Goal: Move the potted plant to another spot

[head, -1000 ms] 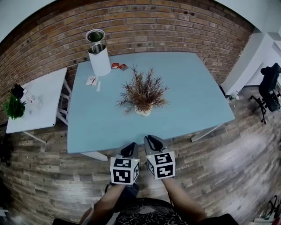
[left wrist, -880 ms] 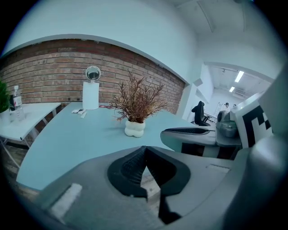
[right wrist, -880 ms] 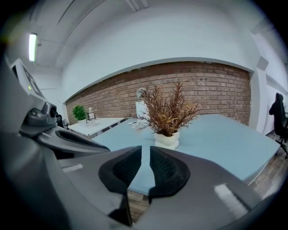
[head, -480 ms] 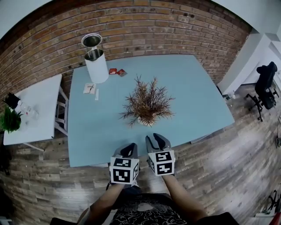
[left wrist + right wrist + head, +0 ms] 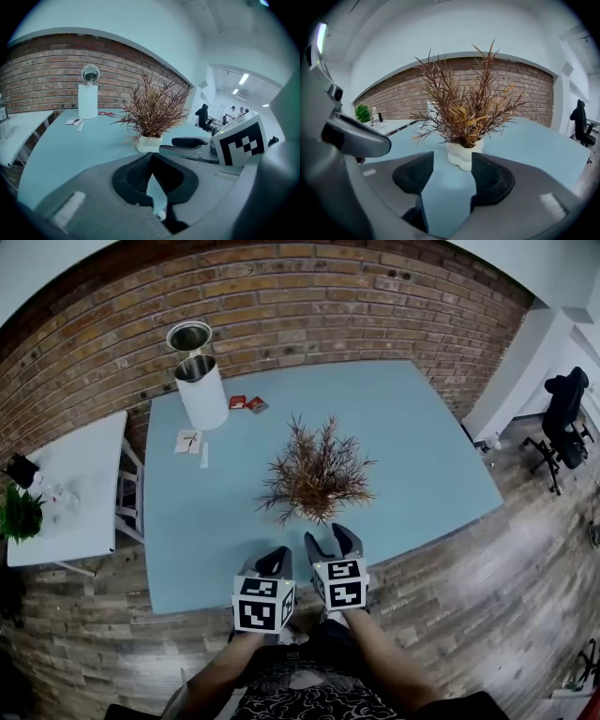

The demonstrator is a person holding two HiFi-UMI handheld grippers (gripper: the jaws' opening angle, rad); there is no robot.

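The potted plant [image 5: 316, 474], reddish-brown dry sprigs in a small white lumpy pot [image 5: 464, 155], stands upright near the front middle of the light blue table [image 5: 412, 437]. My right gripper [image 5: 328, 542] is just in front of the pot, over the table's front edge. Its jaws are opening and nothing is between them; the pot stands a short way beyond the tips. In the right gripper view, the right gripper [image 5: 452, 166] points straight at the pot. My left gripper [image 5: 275, 562] is beside it on the left, shut and empty. From the left gripper [image 5: 150, 158] the plant [image 5: 150, 110] is ahead.
A white cylindrical bin [image 5: 202, 390] with a metal top stands at the table's back left, with red packets [image 5: 246, 403] and a paper slip [image 5: 188, 441] near it. A white side table [image 5: 75, 484] with a green plant [image 5: 17, 512] is left. An office chair [image 5: 564, 409] is right.
Both grippers have moved forward to the table's front edge, nearer the plant. The right jaws, shut a second ago, now stand apart. The left jaws stayed shut.
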